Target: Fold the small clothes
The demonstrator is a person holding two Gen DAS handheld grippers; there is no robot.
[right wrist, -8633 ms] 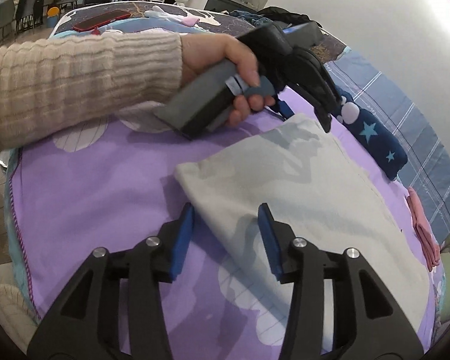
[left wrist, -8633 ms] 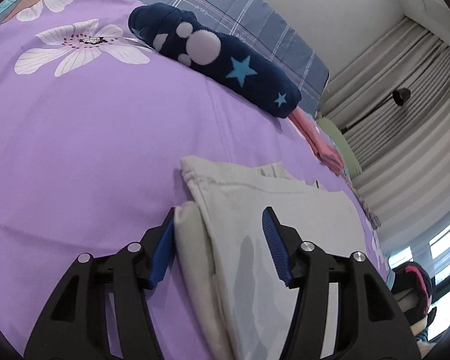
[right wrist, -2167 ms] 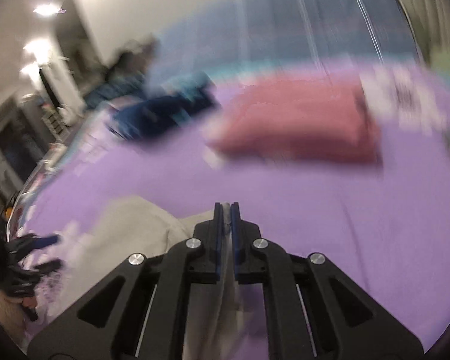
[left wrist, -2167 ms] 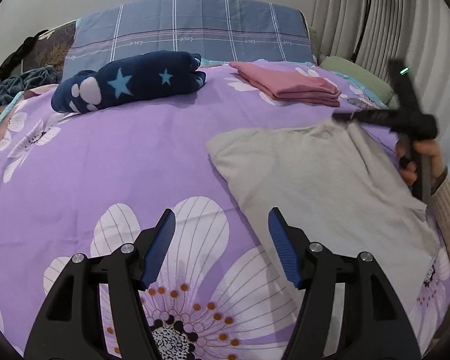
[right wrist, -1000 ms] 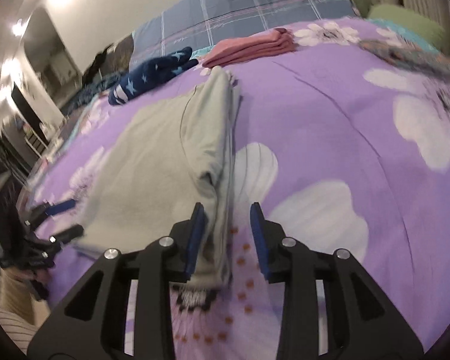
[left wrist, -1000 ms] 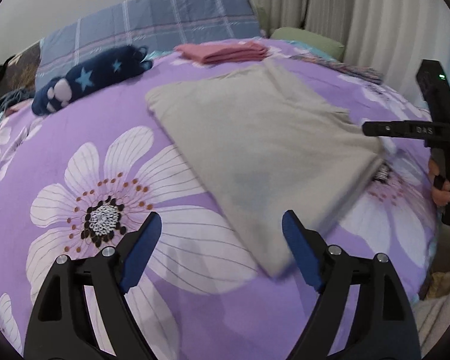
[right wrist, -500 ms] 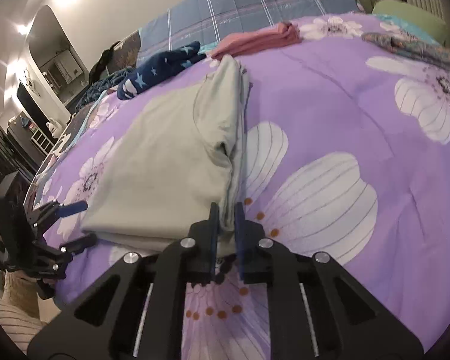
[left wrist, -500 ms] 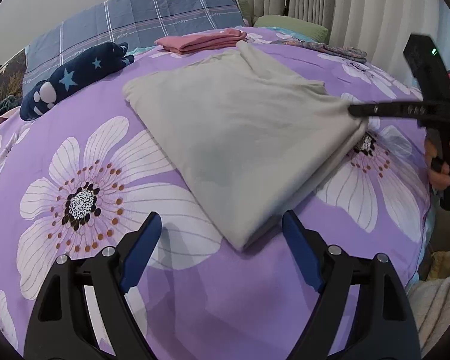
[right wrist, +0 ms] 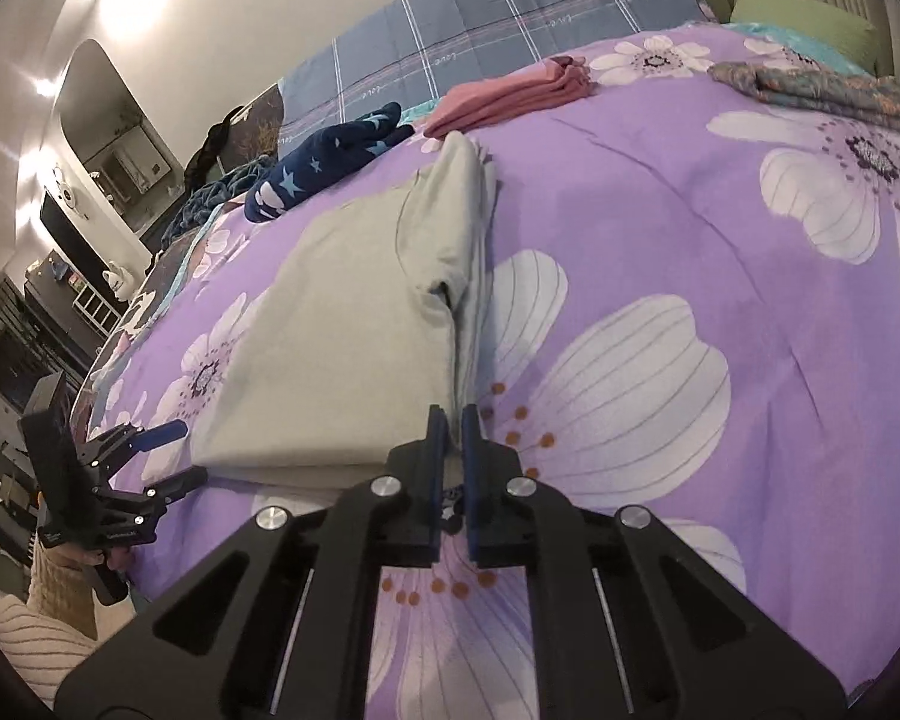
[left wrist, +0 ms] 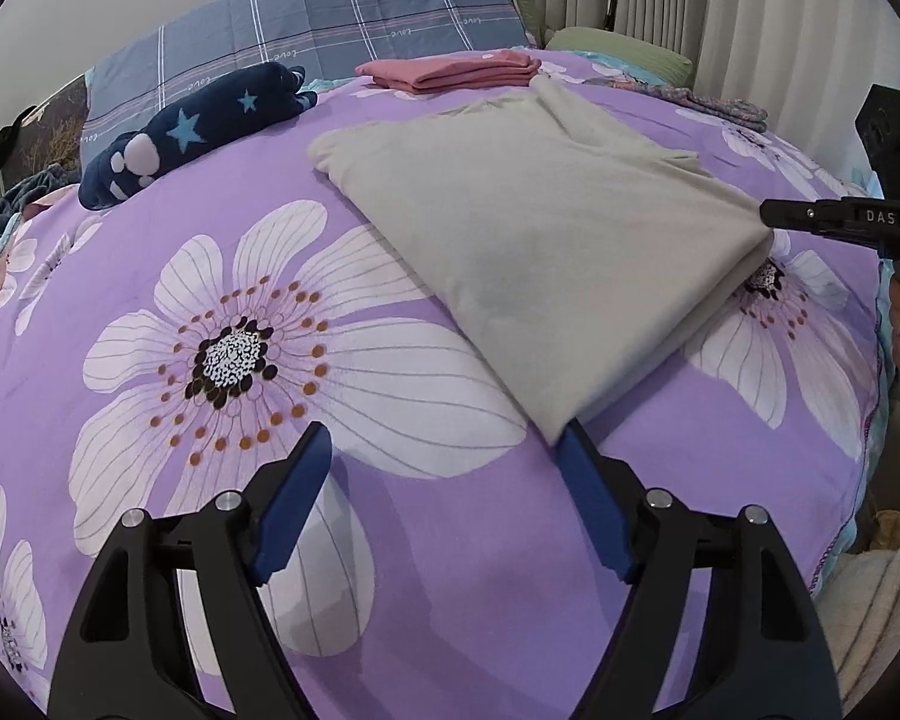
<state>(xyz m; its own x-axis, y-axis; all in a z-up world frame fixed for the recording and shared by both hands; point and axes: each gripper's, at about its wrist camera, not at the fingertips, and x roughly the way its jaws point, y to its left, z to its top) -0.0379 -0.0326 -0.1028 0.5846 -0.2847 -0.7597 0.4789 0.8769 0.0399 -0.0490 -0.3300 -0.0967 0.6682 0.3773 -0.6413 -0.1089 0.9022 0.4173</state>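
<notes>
A beige folded garment (left wrist: 540,222) lies flat on the purple flowered bedspread (left wrist: 150,228). My left gripper (left wrist: 444,468) is open, and its right pad touches the garment's near corner. My right gripper (right wrist: 455,420) is shut on the garment's (right wrist: 342,324) other near corner; it also shows at the right edge of the left wrist view (left wrist: 774,216), pinching the cloth's edge. The left gripper shows small at the lower left of the right wrist view (right wrist: 177,450), open, beside the garment's corner.
A folded pink garment (left wrist: 450,69) and a navy star-print plush (left wrist: 192,126) lie near the blue plaid pillow (left wrist: 330,18). A green pillow (right wrist: 804,18) and a patterned cloth (right wrist: 822,84) sit at the far right. The bed edge (left wrist: 870,420) drops off at right.
My left gripper has moved closer to the garment's near corner, its right pad now touching it. My right gripper went from open around the garment's edge to shut on it.
</notes>
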